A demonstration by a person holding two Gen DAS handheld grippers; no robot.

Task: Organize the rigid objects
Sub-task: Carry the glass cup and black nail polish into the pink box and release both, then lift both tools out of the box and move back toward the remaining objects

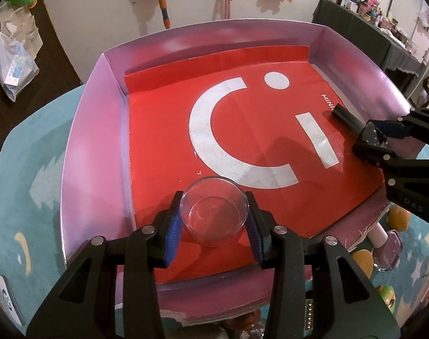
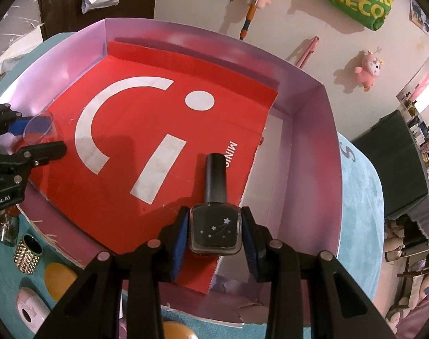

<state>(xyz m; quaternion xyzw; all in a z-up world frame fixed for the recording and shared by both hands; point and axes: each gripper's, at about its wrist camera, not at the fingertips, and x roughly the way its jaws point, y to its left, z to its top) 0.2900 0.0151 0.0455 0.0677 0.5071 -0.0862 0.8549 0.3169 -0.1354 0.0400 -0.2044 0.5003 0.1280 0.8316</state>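
Observation:
A shallow lilac box (image 1: 95, 130) with a red smiley-print liner (image 1: 163, 130) fills both views. My left gripper (image 1: 213, 197) is shut on a clear plastic cup (image 1: 214, 220), which stands upright on the liner near the box's front left corner. In the right wrist view the same cup (image 2: 40, 127) sits between the left gripper's (image 2: 42, 134) fingers. My right gripper (image 2: 215, 212) is shut on a black nail polish bottle (image 2: 214, 228) with small stars, its long black cap (image 2: 214, 175) pointing away over the liner's right side. From the left wrist view the right gripper (image 1: 369, 138) holds the black bottle (image 1: 347, 117) near the right wall.
The box (image 2: 313, 152) rests on a teal mat (image 1: 22, 197). In front of it lie loose items: orange balls (image 2: 59, 279), a studded ring (image 2: 28, 254), a pink toy camera (image 2: 30, 308) and a pink bottle (image 1: 381, 237). Plush toys hang on the wall behind.

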